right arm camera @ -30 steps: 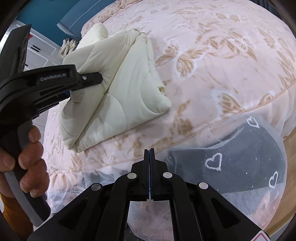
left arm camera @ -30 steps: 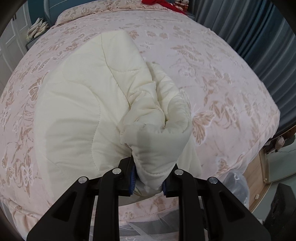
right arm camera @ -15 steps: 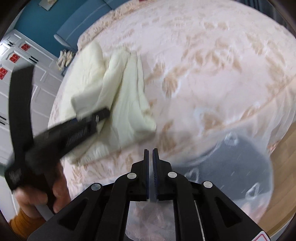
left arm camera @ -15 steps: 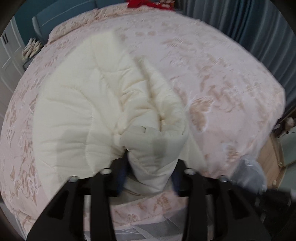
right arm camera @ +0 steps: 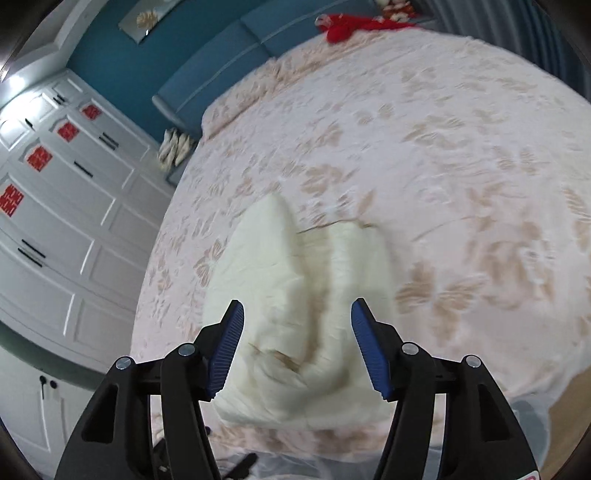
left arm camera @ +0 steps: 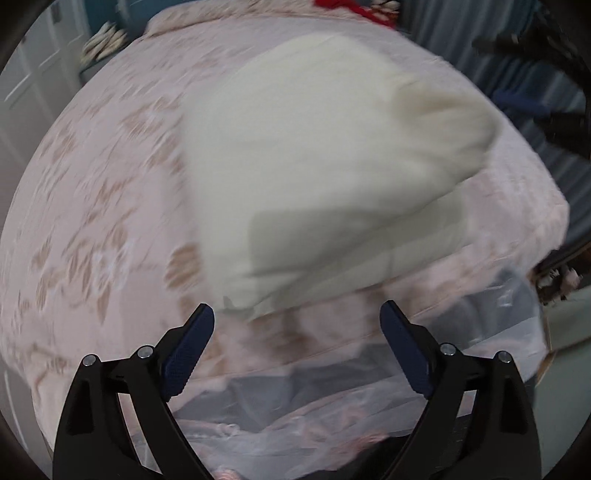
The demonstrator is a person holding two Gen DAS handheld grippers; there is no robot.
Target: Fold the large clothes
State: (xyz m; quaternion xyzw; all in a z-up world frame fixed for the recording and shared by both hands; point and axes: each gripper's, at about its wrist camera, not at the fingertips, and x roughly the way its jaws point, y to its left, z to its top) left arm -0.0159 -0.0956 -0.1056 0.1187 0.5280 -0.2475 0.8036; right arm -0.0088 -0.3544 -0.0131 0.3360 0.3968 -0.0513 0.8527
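Observation:
A cream quilted garment (left arm camera: pixel 325 166) lies folded in a thick bundle near the front edge of the bed (left arm camera: pixel 92 221). My left gripper (left arm camera: pixel 297 332) is open and empty, just in front of the bundle's near edge. My right gripper (right arm camera: pixel 297 332) is open too, its fingers on either side of the bundle's near part (right arm camera: pixel 295 314), not closed on it. Both views are blurred by motion.
The bed has a pink cover with butterfly print (right arm camera: pixel 443 147). A clear plastic bag with dark cloth (left arm camera: pixel 314 406) hangs below the bed's front edge. White wardrobe doors (right arm camera: pixel 55 203) stand at the left, a blue headboard (right arm camera: pixel 240 44) and red items (right arm camera: pixel 351 26) at the far end.
My left gripper has let go of the cream garment and opened, and the garment has dropped onto the bed. My right gripper has opened and swung over the bundle.

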